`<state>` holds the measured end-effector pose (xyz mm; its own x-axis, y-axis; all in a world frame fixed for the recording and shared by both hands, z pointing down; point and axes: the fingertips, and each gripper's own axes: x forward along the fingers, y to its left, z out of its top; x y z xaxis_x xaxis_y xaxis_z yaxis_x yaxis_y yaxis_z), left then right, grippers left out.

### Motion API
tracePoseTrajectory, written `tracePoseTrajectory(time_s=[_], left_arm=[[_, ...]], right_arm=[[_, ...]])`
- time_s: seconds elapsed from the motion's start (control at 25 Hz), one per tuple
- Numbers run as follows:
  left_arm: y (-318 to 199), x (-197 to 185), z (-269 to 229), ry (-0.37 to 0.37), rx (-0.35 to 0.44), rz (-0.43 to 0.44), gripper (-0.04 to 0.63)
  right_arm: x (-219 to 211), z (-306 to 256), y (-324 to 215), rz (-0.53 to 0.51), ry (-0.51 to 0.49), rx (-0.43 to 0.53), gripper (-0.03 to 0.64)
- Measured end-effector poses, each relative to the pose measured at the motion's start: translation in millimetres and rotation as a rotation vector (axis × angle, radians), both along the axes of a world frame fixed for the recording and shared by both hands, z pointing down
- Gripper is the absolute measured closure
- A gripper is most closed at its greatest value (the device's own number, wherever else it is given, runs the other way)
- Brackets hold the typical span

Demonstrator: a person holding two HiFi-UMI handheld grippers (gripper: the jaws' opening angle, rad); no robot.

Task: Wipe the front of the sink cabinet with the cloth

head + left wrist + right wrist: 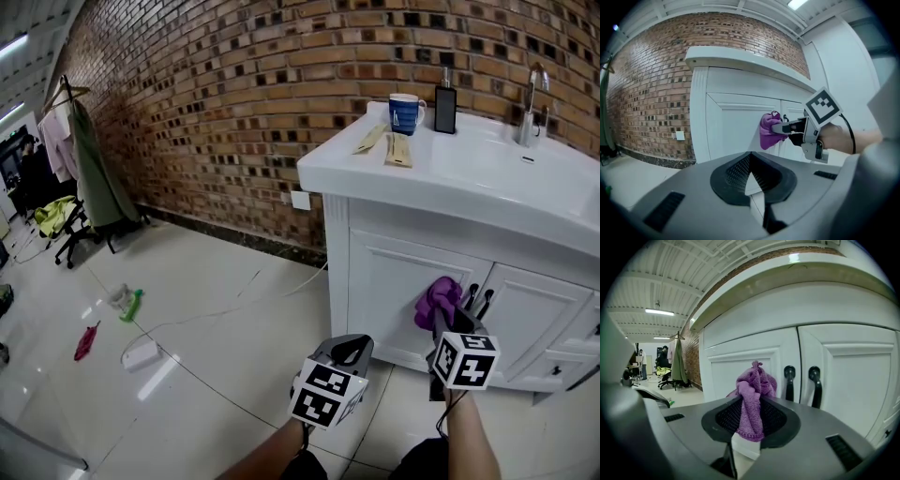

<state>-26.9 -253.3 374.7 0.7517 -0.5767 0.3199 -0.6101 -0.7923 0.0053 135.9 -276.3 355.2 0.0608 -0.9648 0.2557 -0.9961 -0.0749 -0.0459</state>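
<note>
The white sink cabinet (403, 281) stands against the brick wall, with two panelled doors and black handles (789, 383). A purple cloth (438, 300) is bunched in my right gripper (448, 314), which is shut on it and holds it at the left door (740, 376), beside the handles. In the right gripper view the cloth (753, 401) hangs down between the jaws. My left gripper (349, 352) hangs lower and to the left, off the cabinet, jaws closed on nothing. From the left gripper view the cloth (768, 131) looks pressed to the door front.
On the white countertop (487, 178) stand a blue mug (406, 112), a dark soap bottle (445, 105), a tap (532, 103) and two wooden items. On the tiled floor at left lie a green bottle (131, 305), a red rag and a white cable. A clothes rack (84, 159) stands far left.
</note>
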Motion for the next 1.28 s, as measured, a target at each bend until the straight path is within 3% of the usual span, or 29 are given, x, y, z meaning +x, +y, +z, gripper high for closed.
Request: tracePoseTrajectory(time_s=[1.0,1.28], left_arm=[[-0.2,-71.2,25.1,-0.050,-0.033,-0.153,0.591],[6.6,-80.2,35.1,-0.066,-0.044,-0.153,0.591]], right_arm=[[-152.9,2.3,-90.5,-0.378,0.029,0.024,0.517],[-163.1,40.6,-98.5,-0.381,0.006,-0.042,0.517]])
